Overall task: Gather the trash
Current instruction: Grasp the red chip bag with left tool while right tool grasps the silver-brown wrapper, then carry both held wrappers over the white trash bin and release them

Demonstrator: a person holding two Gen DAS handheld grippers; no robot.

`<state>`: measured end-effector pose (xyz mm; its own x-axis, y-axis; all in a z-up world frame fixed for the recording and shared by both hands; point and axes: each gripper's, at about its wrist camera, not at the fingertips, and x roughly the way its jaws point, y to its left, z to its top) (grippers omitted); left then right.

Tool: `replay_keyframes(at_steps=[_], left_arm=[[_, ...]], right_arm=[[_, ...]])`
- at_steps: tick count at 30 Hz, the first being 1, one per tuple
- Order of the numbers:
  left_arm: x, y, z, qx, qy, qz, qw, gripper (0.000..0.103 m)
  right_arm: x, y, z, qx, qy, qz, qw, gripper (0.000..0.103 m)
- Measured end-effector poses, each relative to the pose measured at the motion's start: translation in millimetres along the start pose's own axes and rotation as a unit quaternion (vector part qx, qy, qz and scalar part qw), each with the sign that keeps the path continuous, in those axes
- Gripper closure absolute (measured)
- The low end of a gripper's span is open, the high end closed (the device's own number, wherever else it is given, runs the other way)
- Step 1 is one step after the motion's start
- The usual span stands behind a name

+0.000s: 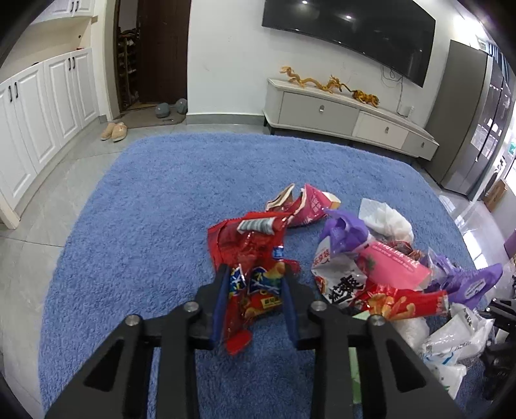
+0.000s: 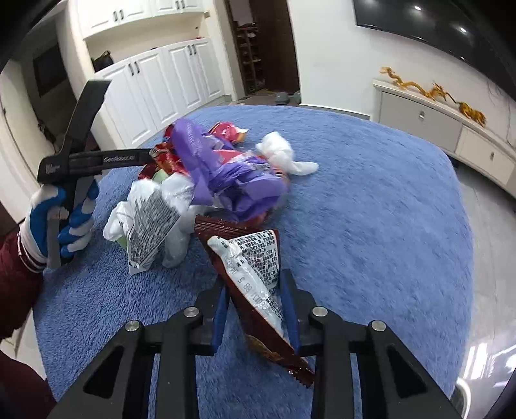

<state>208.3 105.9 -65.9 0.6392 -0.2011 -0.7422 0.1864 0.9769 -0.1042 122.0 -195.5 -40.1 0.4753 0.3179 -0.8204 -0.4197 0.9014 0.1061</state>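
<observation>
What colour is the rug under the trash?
Blue; the rug shows best in the left wrist view.

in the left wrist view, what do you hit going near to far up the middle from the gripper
left gripper shut on red snack bag → pink torn wrapper → bare blue rug → white tv cabinet → wall tv

A crumpled red snack wrapper (image 1: 254, 274) sits at lower centre. A dark brown packet (image 2: 254, 290) tilts at lower centre. Purple, white and pink wrappers (image 2: 225, 174) are heaped on the blue rug (image 2: 371, 209).
</observation>
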Motion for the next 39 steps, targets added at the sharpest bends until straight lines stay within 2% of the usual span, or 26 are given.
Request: replay_keyframes(at_steps=[8, 16, 27, 33, 39], left_arm=[[-50.1, -11.4, -17.9, 0.024, -0.039, 0.055, 0.9974, 0.080], [-112.7, -34.4, -34.7, 0.051, -0.081, 0.080, 0.9922, 0.080], [-186.7, -75.4, -57.3, 0.085, -0.137, 0.073, 0.9842, 0.080], [-196.9, -107.5, -65.4, 0.111, -0.142, 0.064, 0.9816, 0.080], [-190.7, -146.0, -65.4, 0.142, -0.133, 0.052, 0.9795, 0.080]], right_arm=[[-43.7, 3.2, -18.0, 0.033, -0.021, -0.021, 0.999, 0.077], [-85.8, 16.9, -33.7, 0.052, -0.046, -0.039, 0.997, 0.077], [-152.2, 32.5, -58.1, 0.055, -0.095, -0.068, 0.992, 0.077], [-182.9, 17.3, -71.8, 0.063, -0.112, -0.099, 0.987, 0.077], [-199.3, -7.2, -88.9, 0.079, -0.117, -0.124, 0.982, 0.077]])
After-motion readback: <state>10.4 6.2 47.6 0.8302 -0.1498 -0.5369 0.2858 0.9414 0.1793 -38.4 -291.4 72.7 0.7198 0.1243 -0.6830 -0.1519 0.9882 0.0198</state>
